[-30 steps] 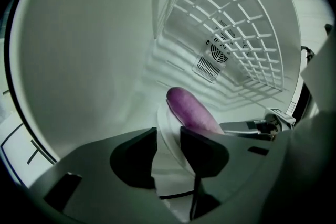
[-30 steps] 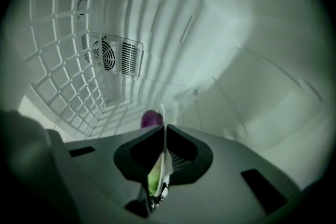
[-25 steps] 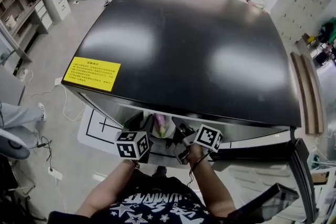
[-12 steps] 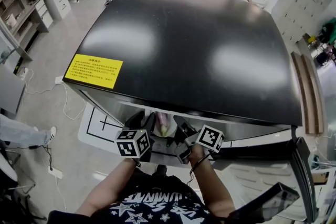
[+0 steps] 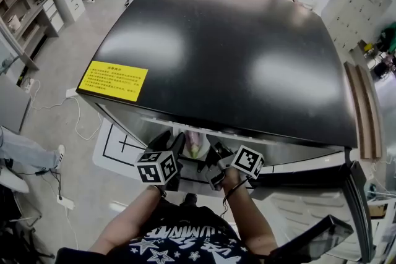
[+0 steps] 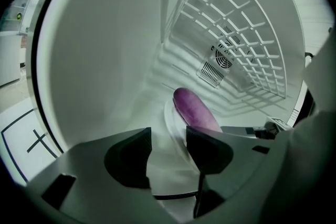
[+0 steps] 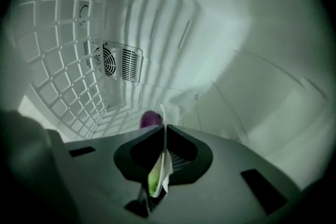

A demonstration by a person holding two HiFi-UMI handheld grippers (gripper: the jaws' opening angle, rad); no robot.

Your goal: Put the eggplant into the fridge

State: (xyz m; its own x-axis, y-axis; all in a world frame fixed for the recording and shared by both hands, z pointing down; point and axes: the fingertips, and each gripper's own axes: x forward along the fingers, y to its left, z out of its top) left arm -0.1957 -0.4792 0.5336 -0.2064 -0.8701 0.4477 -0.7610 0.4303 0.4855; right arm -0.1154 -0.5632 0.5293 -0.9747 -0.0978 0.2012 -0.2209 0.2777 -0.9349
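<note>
Tall fridge with glossy black top (image 5: 223, 52) fills the head view. Both grippers reach into its white cavity at bottom centre, beside the white wire shelf (image 6: 247, 34), so the load is already inside. Left gripper (image 6: 169, 136): jaws have just been opening and now stand wide apart, pads pressing nothing, which reads as a release. Right gripper (image 7: 164, 136): jaws together on the rim of the thin white plate (image 6: 167, 115), likely steadying it. Long purple eggplant (image 6: 194, 110) lies on that plate, centre frame.

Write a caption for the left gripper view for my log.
Inside the fridge, left gripper with jaws just opened, white plate rim loose between them, purple eggplant lying on it.
</note>
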